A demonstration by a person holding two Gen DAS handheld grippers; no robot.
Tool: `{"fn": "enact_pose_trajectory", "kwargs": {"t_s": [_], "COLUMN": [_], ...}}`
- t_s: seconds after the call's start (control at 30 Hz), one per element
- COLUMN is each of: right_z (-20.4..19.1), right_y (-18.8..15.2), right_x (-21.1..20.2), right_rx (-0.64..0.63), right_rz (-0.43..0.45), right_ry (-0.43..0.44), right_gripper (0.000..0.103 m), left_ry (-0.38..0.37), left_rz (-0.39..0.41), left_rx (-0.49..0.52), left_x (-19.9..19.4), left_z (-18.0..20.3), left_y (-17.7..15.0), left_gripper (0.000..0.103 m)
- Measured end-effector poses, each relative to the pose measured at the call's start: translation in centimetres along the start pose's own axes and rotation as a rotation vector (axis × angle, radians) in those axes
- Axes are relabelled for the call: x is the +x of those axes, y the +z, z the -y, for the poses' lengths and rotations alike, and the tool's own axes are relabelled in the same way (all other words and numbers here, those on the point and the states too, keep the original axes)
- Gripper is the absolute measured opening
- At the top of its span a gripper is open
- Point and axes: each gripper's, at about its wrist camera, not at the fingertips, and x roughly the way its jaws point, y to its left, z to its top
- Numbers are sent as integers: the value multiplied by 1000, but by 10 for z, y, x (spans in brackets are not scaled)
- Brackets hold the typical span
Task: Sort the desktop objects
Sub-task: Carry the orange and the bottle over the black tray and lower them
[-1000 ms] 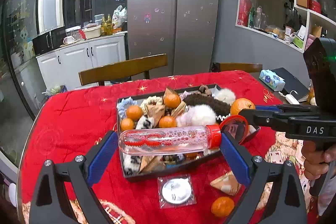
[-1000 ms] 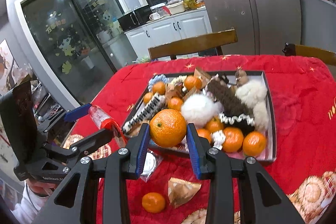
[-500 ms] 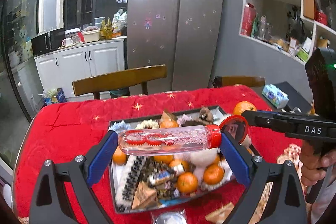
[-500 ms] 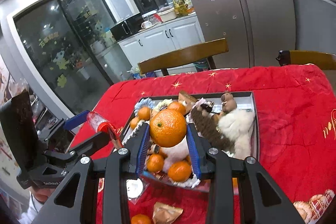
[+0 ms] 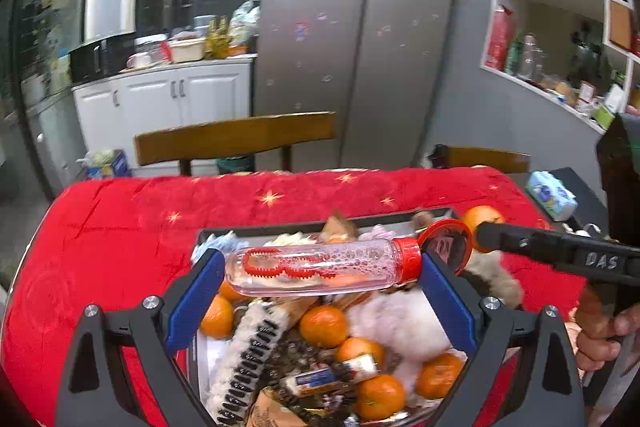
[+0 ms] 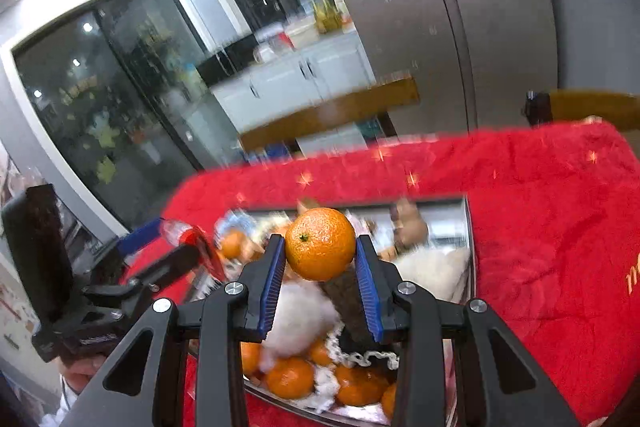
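- Clamping a clear bottle (image 5: pixel 320 267) lengthwise, the left gripper (image 5: pixel 322 291) spreads wide above the tray (image 5: pixel 400 219).
- Right gripper (image 6: pixel 320 273) pinches a tangerine (image 6: pixel 320 243) between its pads.

My left wrist camera looks forward and down along its fingers (image 5: pixel 196 301), close over the tray (image 5: pixel 320 225). My right wrist camera does likewise from the tray's right. Both share the tray (image 6: pixel 467 227), red worktop (image 6: pixel 540 211) and fridge (image 5: pixel 352 27).
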Motion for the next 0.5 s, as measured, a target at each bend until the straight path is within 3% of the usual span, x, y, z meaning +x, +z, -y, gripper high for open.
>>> {"fn": "enact_pose_trajectory", "kwargs": {"t_s": [0.17,0.3,0.5], "right_z": [11,17,15], "right_y": [-9,-17,-20], "right_x": [15,33,33], "right_rx": [20,27,-16], "right_rz": [-19,-61,-41], "right_ry": [-27,-41,-56], "right_gripper": [34,34,34], "left_ry": [46,44,58], "left_rz": [8,-48,-54], "left_rx": [14,-9,4], "left_x": [11,25,34], "left_z": [0,-8,-8], "left_y": [-18,-30,-38], "left_gripper": [97,97,97]}}
